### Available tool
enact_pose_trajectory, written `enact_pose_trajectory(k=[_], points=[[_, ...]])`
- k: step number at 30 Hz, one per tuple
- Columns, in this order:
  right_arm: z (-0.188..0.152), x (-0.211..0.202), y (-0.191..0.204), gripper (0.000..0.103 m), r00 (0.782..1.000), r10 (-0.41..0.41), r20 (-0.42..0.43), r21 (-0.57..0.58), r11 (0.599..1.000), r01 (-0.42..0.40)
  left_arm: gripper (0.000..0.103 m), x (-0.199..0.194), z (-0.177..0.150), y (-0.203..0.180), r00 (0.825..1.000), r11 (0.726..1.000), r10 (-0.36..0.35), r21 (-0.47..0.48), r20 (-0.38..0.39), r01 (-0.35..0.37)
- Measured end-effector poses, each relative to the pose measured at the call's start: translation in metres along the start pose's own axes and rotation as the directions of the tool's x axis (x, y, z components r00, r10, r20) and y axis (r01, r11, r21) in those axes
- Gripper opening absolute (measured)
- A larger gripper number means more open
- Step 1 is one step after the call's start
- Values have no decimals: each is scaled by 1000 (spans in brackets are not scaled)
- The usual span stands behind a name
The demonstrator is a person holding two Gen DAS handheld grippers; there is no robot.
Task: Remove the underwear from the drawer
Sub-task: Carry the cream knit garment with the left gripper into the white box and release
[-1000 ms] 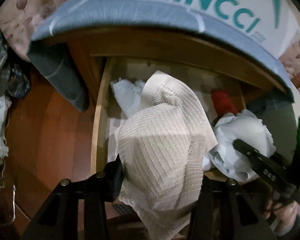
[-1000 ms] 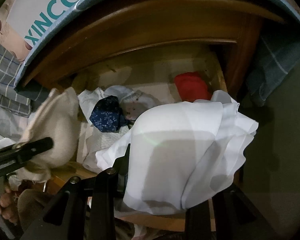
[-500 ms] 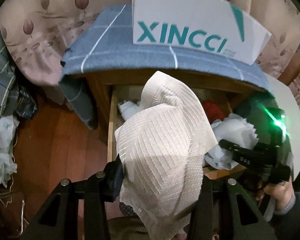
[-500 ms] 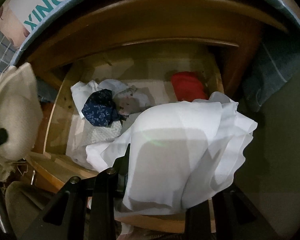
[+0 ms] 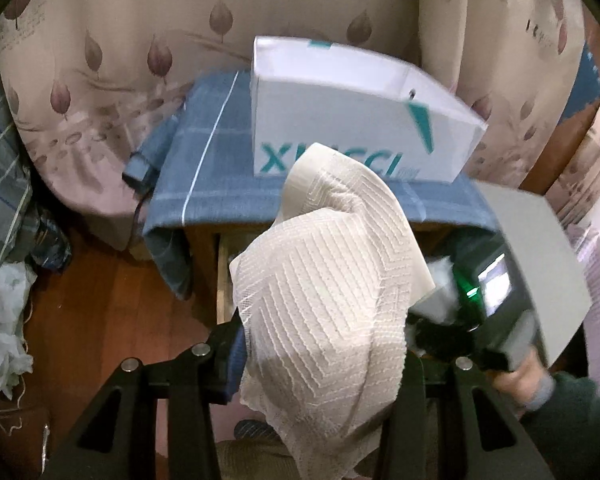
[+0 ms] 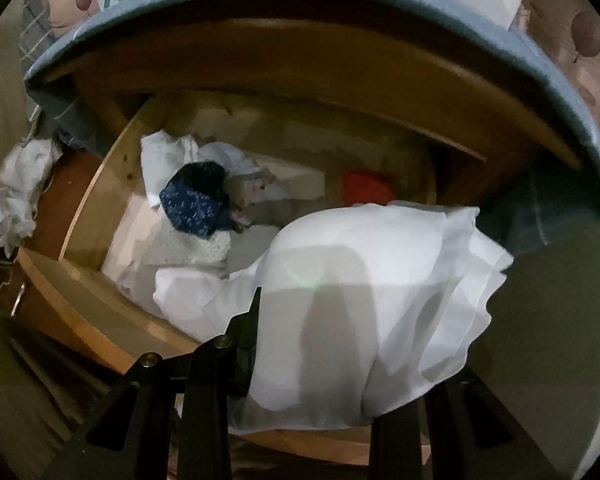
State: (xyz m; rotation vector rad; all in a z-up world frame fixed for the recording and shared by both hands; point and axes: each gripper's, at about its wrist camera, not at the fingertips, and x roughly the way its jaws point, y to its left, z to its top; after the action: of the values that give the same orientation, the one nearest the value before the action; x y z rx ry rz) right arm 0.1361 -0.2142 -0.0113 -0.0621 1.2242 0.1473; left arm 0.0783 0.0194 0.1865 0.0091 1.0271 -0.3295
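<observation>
the left tool (image 5: 320,344) is clamped on a cream ribbed garment (image 5: 324,300), held up in front of the cabinet, its folds draping over the fingers. the right tool (image 6: 340,344) is closed on a white garment (image 6: 364,300) just above the open drawer (image 6: 80,280). inside the drawer lie a navy patterned piece (image 6: 196,204), a red piece (image 6: 366,186) and white pieces. a white box (image 5: 352,120) sits on the blue cloth (image 5: 204,168) covering the cabinet top.
</observation>
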Motion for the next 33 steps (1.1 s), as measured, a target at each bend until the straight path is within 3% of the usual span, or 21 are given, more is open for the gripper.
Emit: enact_pose_trajectory(k=[7, 12, 14, 23, 33], points=[[0, 13, -7, 27, 998, 36, -50, 25, 999, -35, 43, -55, 53, -8, 990, 997, -77, -4, 116, 78], [0, 13, -8, 27, 998, 41, -43, 33, 999, -40, 43, -80, 116, -25, 971, 999, -19, 52, 237, 7], [0, 13, -7, 27, 999, 33, -41, 26, 999, -32, 43, -77, 140, -30, 968, 998, -7, 63, 249, -9], [0, 13, -3, 27, 999, 15, -37, 2, 1000, -15, 43, -6, 207, -32, 976, 999, 39, 16, 216, -43], [1, 14, -4, 27, 997, 63, -37, 40, 997, -61, 43, 69, 217, -45, 982, 994, 77, 61, 170, -88]])
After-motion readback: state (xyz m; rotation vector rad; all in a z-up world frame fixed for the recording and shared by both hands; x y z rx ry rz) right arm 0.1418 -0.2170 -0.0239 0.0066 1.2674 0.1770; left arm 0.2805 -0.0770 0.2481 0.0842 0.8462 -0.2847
